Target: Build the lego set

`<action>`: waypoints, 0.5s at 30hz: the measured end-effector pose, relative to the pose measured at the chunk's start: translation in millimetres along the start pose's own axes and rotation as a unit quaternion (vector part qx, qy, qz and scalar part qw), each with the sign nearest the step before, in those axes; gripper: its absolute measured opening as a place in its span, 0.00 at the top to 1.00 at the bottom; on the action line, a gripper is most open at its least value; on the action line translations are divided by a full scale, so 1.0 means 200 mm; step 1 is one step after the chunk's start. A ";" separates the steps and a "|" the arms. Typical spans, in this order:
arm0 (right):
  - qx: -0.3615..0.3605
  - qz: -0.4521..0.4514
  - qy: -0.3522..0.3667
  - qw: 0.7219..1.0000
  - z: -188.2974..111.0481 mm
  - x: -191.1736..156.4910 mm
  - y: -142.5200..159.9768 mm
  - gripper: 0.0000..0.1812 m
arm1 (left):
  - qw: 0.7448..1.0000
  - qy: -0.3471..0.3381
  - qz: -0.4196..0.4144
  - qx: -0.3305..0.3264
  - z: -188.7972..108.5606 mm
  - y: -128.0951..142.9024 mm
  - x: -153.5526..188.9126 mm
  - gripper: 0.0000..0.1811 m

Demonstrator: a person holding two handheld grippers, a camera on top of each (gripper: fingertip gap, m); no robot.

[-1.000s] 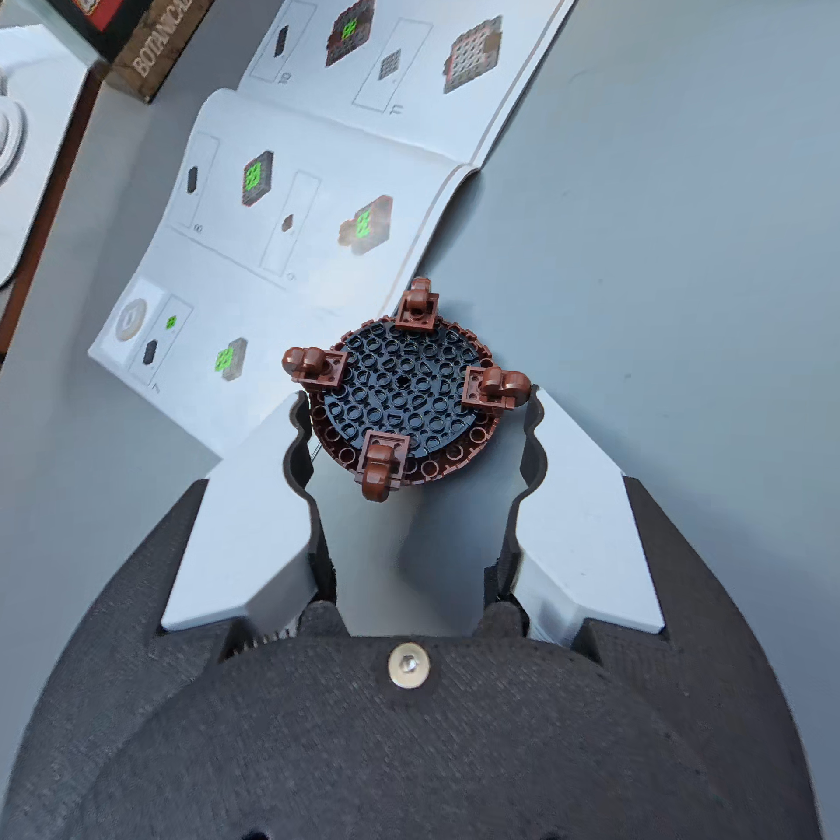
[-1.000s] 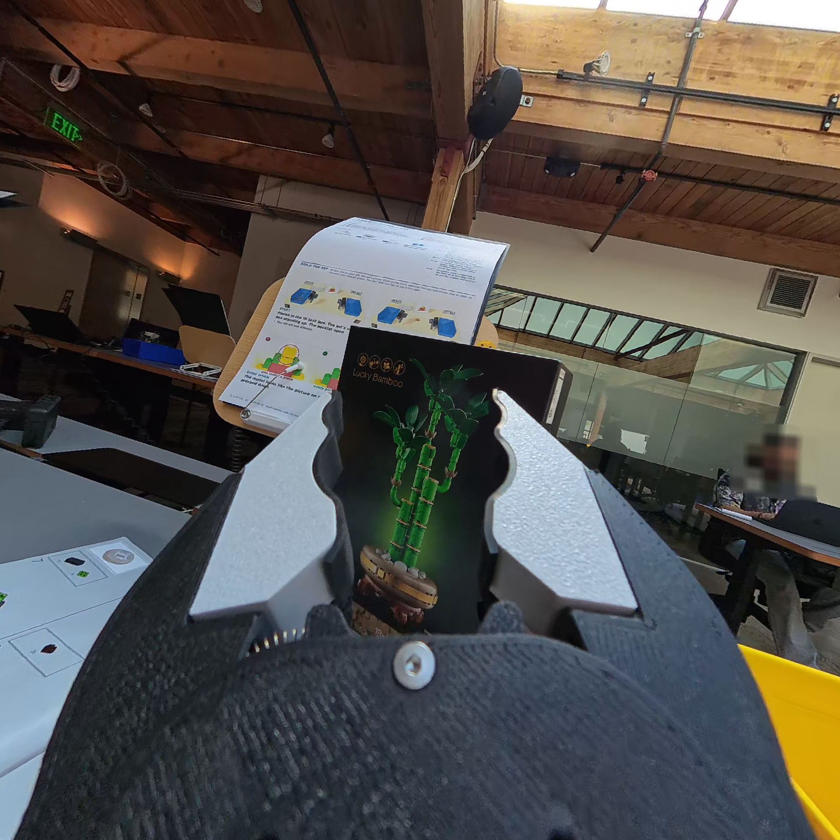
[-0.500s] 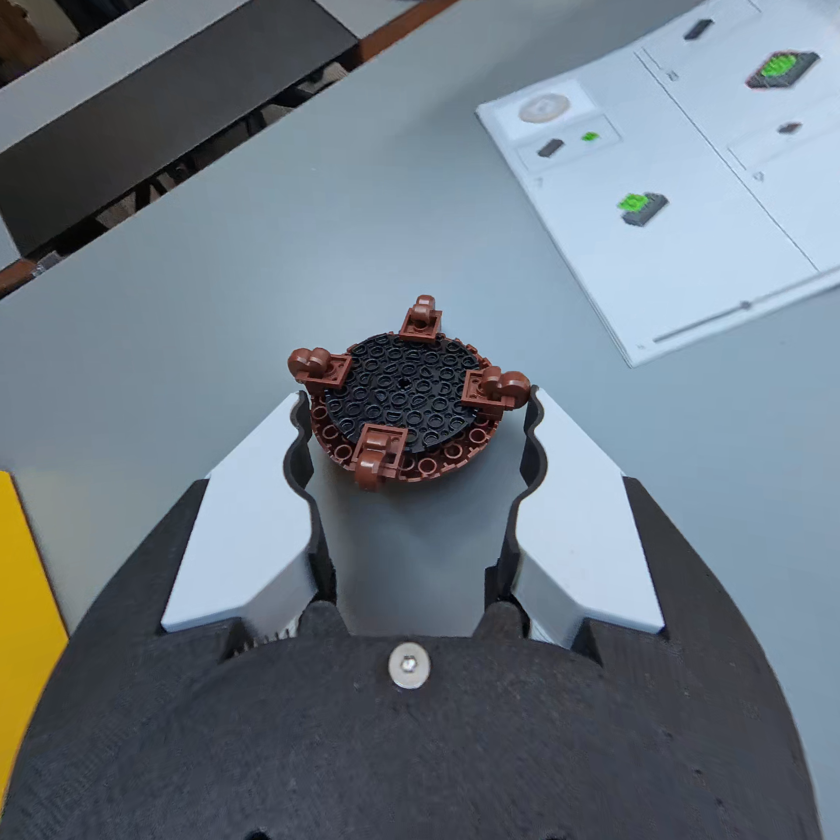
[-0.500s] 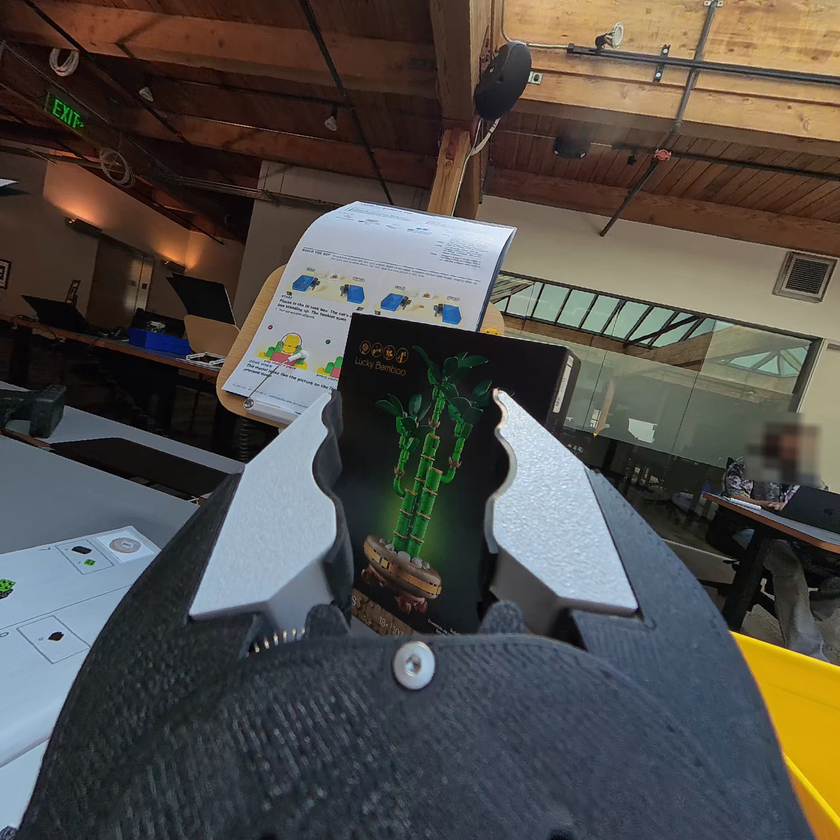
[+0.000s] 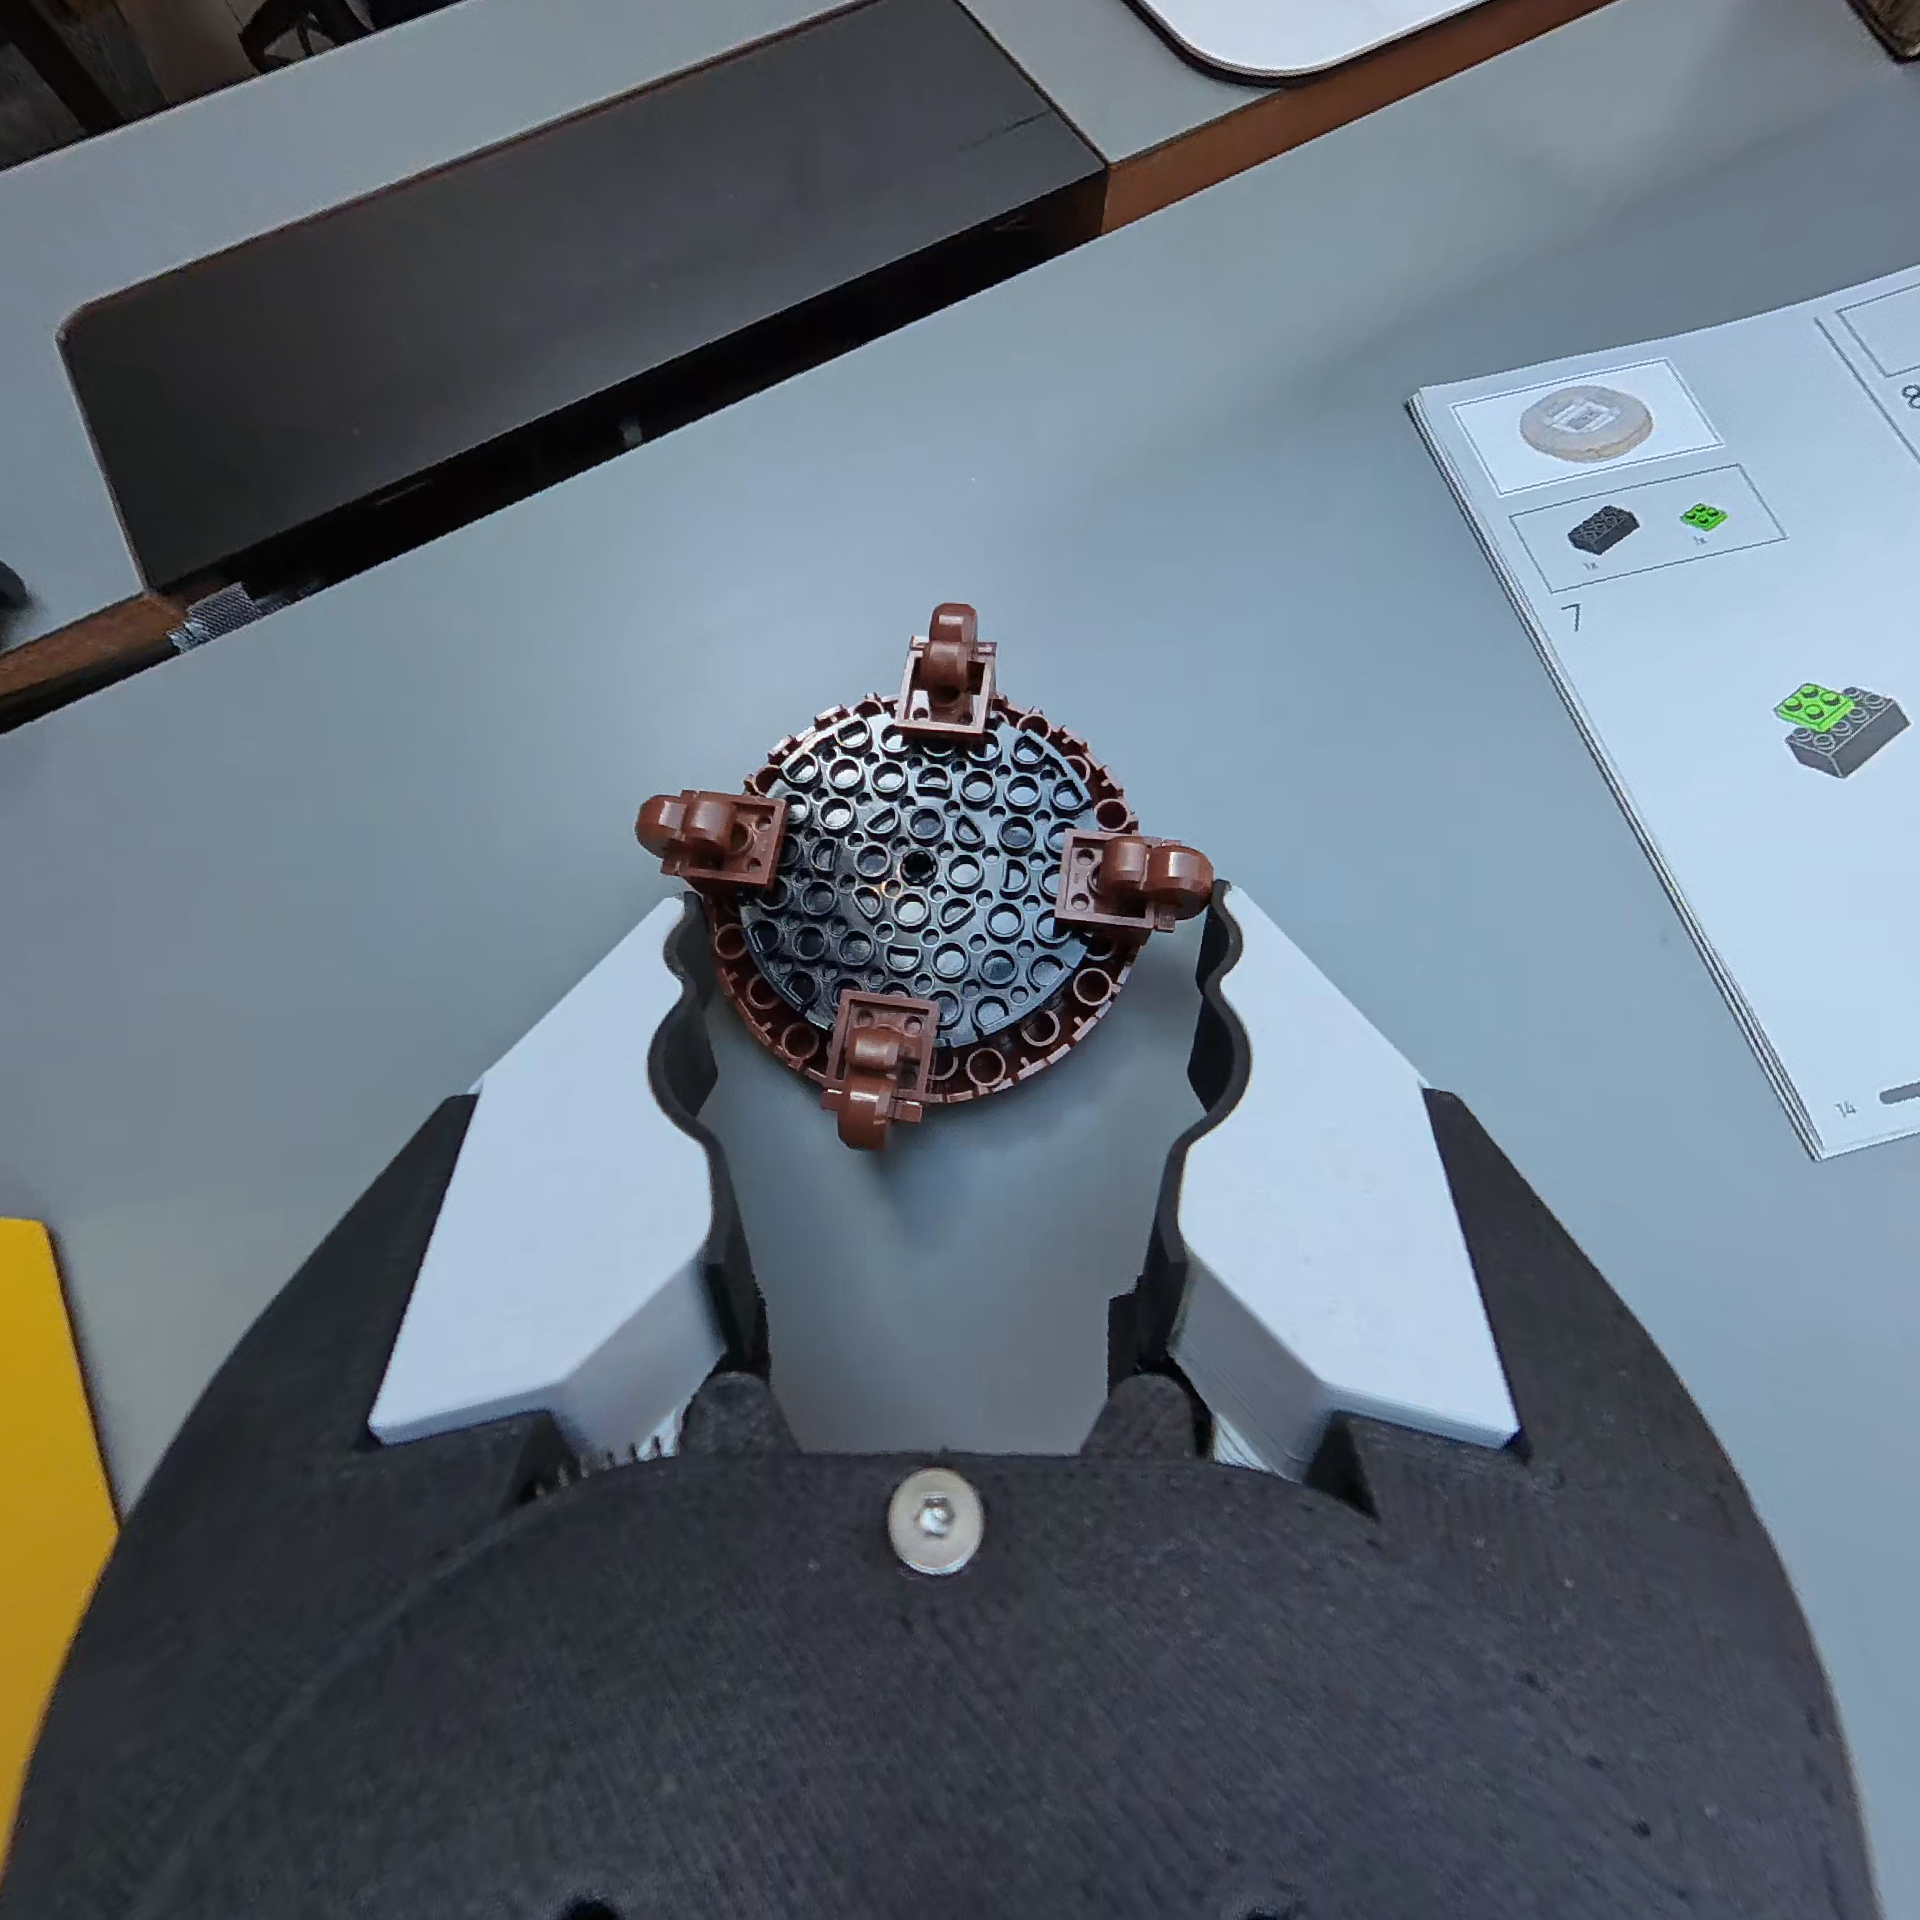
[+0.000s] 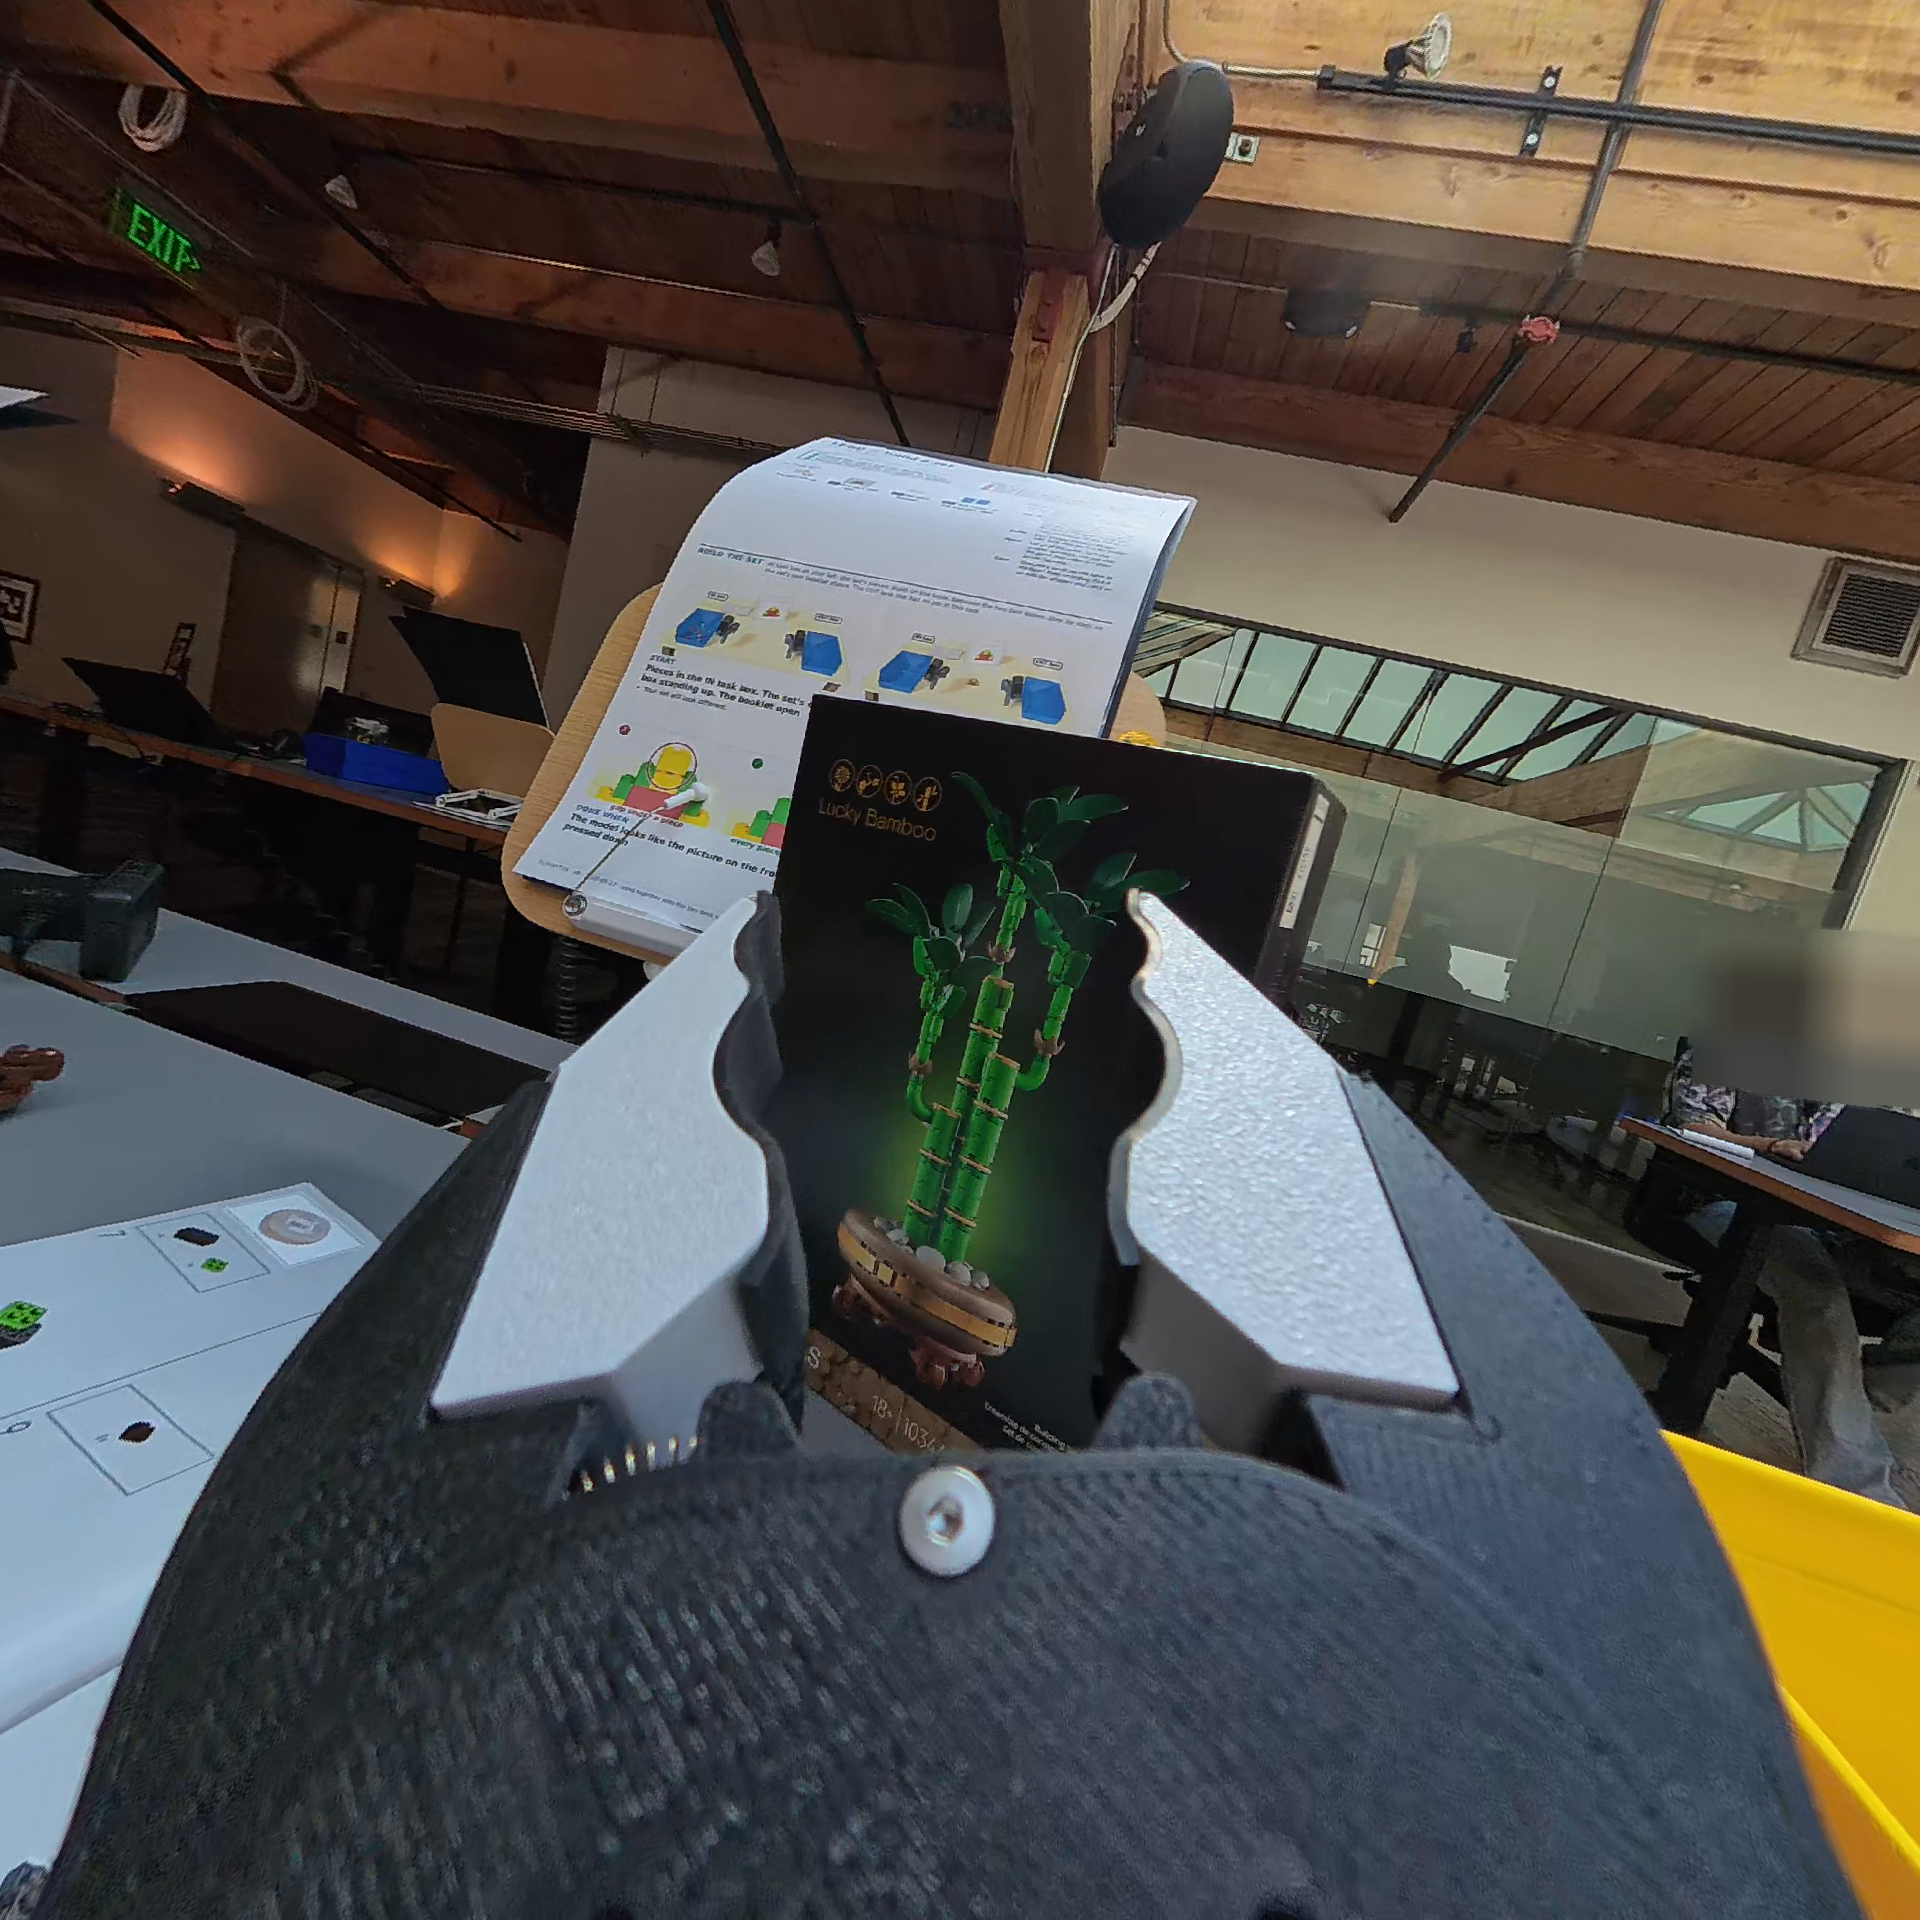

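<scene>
Left hand-held gripper (image 5: 940, 914) spread wide, holding nothing; round lego base (image 5: 920, 883) sitting between the fingertips, underside up, on the grey surface (image 5: 416, 831). Left fingertip just beside or touching the brown rim, right fingertip just beside the right-hand brown clip; actual contact hard to tell. Base: black round plate inside a brown ring, four brown clip pieces spaced around the edge like a cross. No long axis, round piece; clips are the awkward bits for a squeeze. Directly ahead of left gripper, centred in the gap, so a plain close would likely catch it across rim and clip.

Instruction booklet (image 5: 1714, 675) open flat toward the right edge of the surface, well apart from the base. Dark panel (image 5: 520, 312) along the far edge. Yellow bin edge (image 5: 42, 1507) at near left.

Right hand-held gripper (image 6: 951, 935) tilted up, away from the surface, jaws wide apart, empty. Set box (image 6: 1039, 987) upright beyond it, printed sheet (image 6: 883, 665) on a stand behind. Left gripper clearly nearer the base; base only a sliver at the left border of right view.
</scene>
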State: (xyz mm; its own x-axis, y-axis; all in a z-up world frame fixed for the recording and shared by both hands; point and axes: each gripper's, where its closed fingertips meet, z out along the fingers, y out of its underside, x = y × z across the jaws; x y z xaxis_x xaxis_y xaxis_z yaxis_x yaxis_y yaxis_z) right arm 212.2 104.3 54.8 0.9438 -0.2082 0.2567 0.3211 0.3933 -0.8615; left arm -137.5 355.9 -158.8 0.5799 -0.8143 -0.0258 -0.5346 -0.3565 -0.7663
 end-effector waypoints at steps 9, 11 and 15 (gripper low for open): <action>0.003 -0.002 -0.010 1.000 0.00 -0.03 -0.01 0.64 | 0.998 -0.025 -0.005 0.049 -0.11 -0.06 -0.02 0.39; 0.003 -0.002 -0.014 1.000 0.00 -0.04 -0.01 0.64 | 0.998 -0.012 0.005 0.063 -0.18 -0.08 0.02 0.40; 0.000 -0.005 -0.026 1.000 0.01 -0.08 -0.01 0.64 | 0.998 -0.017 0.055 0.019 -0.20 0.02 0.04 0.40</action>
State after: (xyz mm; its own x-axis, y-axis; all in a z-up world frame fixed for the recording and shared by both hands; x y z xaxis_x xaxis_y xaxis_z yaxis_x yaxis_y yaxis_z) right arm 197.4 108.2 52.2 0.9432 -0.1650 0.2884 0.3310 0.3922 -0.8583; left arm -159.9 329.4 -136.0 0.5403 -0.8311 -0.1318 -0.5726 -0.2483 -0.7813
